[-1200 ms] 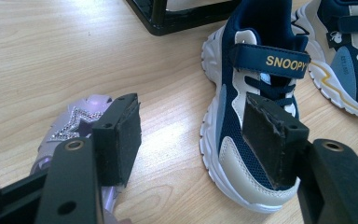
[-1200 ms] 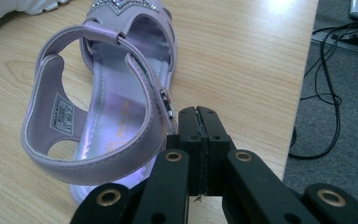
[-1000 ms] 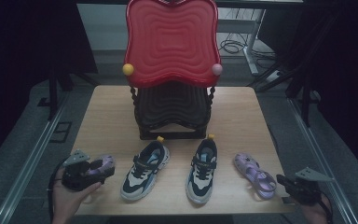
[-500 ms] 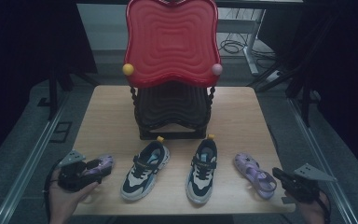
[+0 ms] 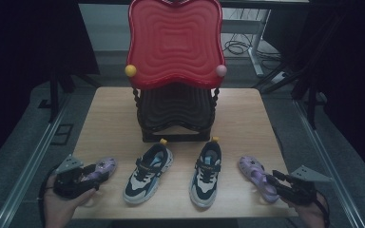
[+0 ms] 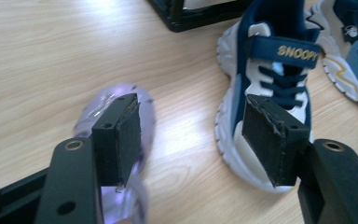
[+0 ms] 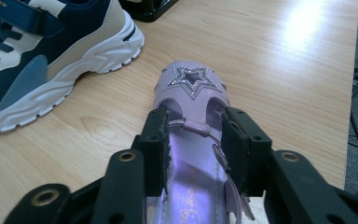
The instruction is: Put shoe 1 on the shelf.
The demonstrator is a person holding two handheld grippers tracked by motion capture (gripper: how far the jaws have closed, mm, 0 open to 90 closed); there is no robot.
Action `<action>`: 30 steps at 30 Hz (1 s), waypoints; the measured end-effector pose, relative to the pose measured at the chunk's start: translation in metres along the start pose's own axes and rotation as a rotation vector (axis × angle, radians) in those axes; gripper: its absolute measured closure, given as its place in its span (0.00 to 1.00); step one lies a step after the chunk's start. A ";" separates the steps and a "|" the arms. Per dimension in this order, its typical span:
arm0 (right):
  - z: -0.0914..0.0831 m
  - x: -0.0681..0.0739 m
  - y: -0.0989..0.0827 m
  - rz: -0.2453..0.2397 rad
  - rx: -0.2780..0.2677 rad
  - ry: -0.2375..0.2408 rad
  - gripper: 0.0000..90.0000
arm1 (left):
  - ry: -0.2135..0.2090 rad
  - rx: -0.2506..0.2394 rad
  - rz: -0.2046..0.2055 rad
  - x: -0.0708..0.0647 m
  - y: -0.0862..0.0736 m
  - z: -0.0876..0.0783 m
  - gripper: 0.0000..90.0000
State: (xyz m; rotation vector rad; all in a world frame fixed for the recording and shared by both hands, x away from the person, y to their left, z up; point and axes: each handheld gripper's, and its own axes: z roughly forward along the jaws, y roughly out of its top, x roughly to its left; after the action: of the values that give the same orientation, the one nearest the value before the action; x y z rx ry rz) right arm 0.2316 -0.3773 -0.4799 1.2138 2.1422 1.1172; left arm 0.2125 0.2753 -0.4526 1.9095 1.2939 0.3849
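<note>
**Tongs at the two purple sandals, front desk edge**

Right tongs (image 7: 193,154) are straddling the right purple sandal (image 7: 191,140) near the front right corner of the desk (image 5: 114,114); jaws have just been opening, pads sitting just beside the sandal's sides, sandal lying flat between them. Left tongs (image 6: 191,140) are gaping wide near the front left corner, nothing gripped, one pad overlapping the left purple sandal (image 6: 121,116). Two navy-white sneakers (image 5: 148,172) are lying between the sandals. Red-topped black rack (image 5: 175,71) is standing mid-desk toward the back edge.
</note>
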 end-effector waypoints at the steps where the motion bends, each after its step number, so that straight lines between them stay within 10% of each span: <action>1: 0.002 0.000 -0.001 0.005 -0.001 -0.003 0.66 | 0.011 -0.001 -0.006 0.004 -0.005 -0.005 0.41; 30: 0.007 0.006 -0.002 0.001 0.011 0.015 0.62 | 0.067 0.194 0.017 0.022 -0.047 0.002 0.75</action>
State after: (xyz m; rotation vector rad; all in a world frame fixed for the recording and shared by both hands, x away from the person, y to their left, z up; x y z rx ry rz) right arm 0.2323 -0.3691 -0.4856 1.2155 2.1620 1.1198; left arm 0.1931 0.3025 -0.4921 2.0859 1.4027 0.3445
